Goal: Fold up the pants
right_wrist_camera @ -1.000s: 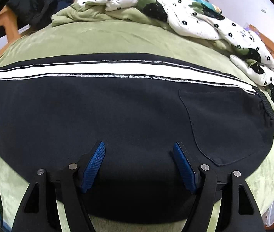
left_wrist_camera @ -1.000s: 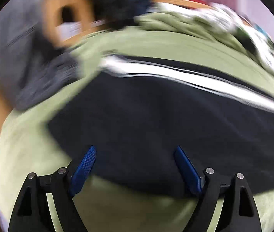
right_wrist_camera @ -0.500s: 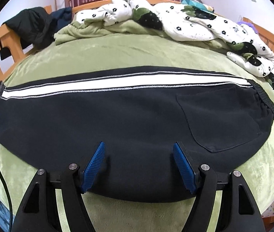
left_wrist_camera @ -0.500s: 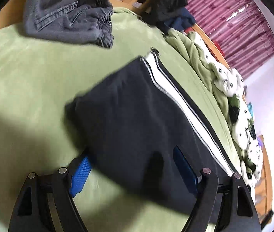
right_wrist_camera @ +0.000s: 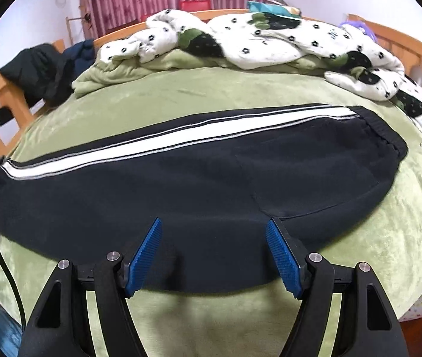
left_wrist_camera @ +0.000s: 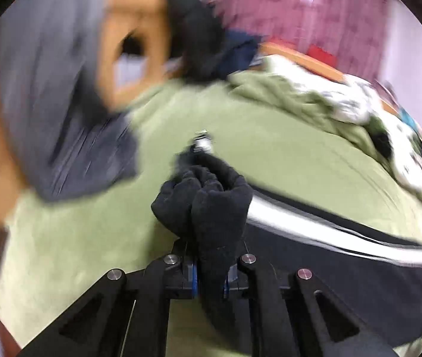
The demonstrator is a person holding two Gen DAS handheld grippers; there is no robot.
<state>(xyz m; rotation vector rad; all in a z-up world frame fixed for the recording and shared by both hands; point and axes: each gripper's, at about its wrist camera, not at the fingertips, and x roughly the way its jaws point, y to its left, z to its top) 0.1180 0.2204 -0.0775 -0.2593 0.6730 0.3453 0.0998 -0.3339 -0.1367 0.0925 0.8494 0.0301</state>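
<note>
The bed (right_wrist_camera: 211,95) under its green blanket carries everything. Across it my black pants (right_wrist_camera: 181,184) lie flat, already doubled leg on leg, white stripe (right_wrist_camera: 166,142) along the far edge, waistband to my right. They look soft, limp and fairly light, so I judge they will sag unless taken at a hem or the waistband. My left tool (left_wrist_camera: 209,279) is clamped on a bunched cuff end. My right tool (right_wrist_camera: 215,255) hangs wide apart over the near edge, holding nothing.
</note>
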